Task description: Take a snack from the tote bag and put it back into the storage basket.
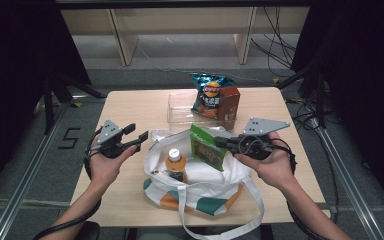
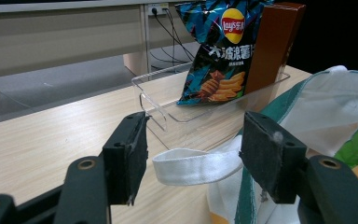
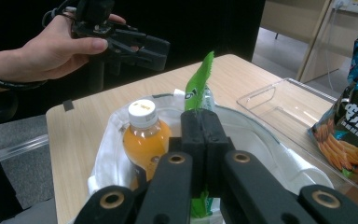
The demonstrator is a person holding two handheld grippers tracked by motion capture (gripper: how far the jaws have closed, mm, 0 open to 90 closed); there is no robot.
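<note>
A light wooden table (image 1: 130,107) holds a white cloth tote bag (image 1: 200,182) with teal and orange patches at its near edge. Over the bag's right side, the right gripper (image 1: 219,142) pinches a flat green snack packet (image 1: 207,146). Left of the bag, the left gripper (image 1: 139,133) hovers with jaws spread, a white bag strap (image 2: 196,164) lying between them untouched. An orange drink bottle (image 1: 175,165) stands inside.
</note>
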